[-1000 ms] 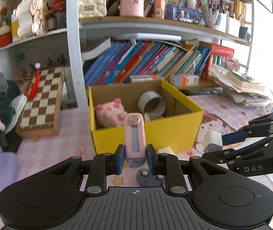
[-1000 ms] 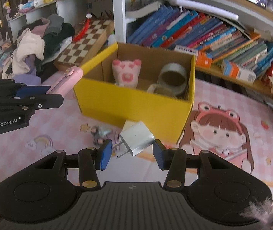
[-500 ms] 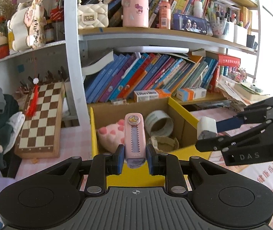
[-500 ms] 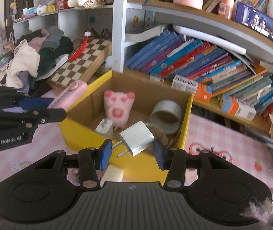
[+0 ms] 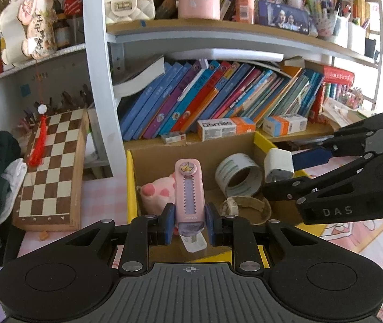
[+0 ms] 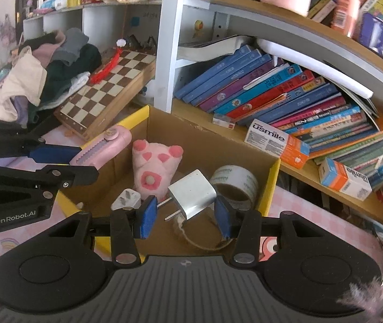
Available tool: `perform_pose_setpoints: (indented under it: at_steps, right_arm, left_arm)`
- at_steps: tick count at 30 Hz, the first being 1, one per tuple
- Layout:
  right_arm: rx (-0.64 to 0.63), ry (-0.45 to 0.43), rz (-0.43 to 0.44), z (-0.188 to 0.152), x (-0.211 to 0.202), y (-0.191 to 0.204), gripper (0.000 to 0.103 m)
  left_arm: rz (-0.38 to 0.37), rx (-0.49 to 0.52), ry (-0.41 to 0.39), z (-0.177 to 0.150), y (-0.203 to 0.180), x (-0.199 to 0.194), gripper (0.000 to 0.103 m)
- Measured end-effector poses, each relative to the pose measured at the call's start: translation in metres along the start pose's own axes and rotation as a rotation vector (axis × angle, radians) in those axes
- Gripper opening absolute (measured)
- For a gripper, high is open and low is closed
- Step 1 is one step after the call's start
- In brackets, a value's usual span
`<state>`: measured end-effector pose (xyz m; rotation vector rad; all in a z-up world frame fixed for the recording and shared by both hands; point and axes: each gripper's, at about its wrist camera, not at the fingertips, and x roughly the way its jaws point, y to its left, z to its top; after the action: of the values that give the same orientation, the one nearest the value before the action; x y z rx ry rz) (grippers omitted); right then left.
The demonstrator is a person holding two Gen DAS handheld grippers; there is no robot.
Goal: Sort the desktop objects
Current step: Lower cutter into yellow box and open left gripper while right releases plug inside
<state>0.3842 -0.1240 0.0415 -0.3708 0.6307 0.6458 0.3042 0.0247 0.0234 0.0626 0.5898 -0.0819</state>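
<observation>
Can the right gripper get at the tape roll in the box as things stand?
Probably not yet. The right gripper is shut on a white charger plug, so its jaws are taken. The tape roll lies uncovered in the yellow box, just beyond the plug.

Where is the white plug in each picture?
Left wrist view: white plug at right, held in the right tongs.
Right wrist view: plug low in the middle, over the yellow box.
Shared landmark: tape roll inside the box.
</observation>
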Motion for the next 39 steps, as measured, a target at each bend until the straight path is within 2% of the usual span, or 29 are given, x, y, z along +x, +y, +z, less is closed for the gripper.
perform_pose_setpoints:
  at_steps: [8,17,21,22,30,31,36,39]
  right_arm:
    - [-0.066,0.071,0.013,0.004,0.053,-0.002,0.044]
    - [-0.177,0.148,0.044,0.001,0.086,-0.001,0.044]
    - [-0.18,0.176,0.055,-0.001,0.095,-0.005,0.044]
    - [-0.185,0.176,0.055,-0.001,0.095,-0.004,0.042]
    - [-0.188,0.168,0.051,0.001,0.095,-0.003,0.043]
    - [-0.187,0.167,0.051,0.001,0.094,-0.003,0.048]
    - [-0.184,0.158,0.037,0.002,0.089,-0.003,0.051]
    - [-0.186,0.145,0.017,0.004,0.081,-0.004,0.058]
  left_arm:
    - [0.008,0.035,0.077,0.002,0.0,0.042,0.023]
    - [0.002,0.063,0.145,-0.001,-0.001,0.07,0.023]
    - [-0.006,0.074,0.165,-0.004,-0.002,0.076,0.023]
    - [-0.01,0.069,0.17,-0.004,-0.002,0.077,0.023]
    - [-0.018,0.057,0.192,-0.003,-0.002,0.083,0.023]
    - [-0.015,0.058,0.192,-0.003,-0.002,0.083,0.024]
    - [0.004,0.057,0.174,0.0,-0.002,0.077,0.033]
    - [0.016,0.052,0.157,0.002,0.0,0.069,0.045]
